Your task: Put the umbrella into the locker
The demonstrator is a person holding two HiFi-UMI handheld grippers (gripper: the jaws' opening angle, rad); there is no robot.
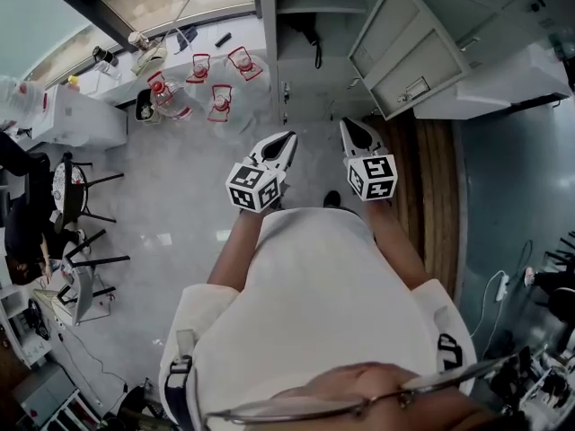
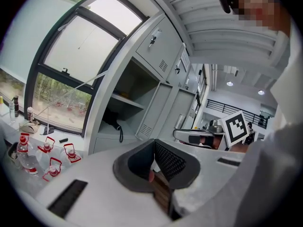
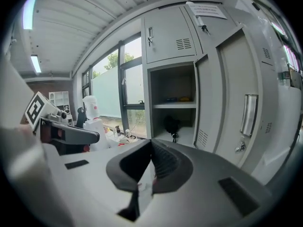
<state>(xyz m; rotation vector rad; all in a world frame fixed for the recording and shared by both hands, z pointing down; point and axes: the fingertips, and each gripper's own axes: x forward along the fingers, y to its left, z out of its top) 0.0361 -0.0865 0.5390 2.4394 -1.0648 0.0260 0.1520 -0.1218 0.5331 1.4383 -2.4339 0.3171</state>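
Claws [image 2: 154, 143] [image 3: 151, 142] together, both empty

We hold our left gripper [image 1: 284, 142] and right gripper [image 1: 352, 126] out in front of us, side by side and apart, both pointing forward. Each has its jaws pressed together with nothing between them.

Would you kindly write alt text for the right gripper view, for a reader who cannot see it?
The right gripper, jaws shut and empty, fills the foreground, pointing at an open grey locker. A black umbrella sits in its lower compartment, and its door stands open to the right.
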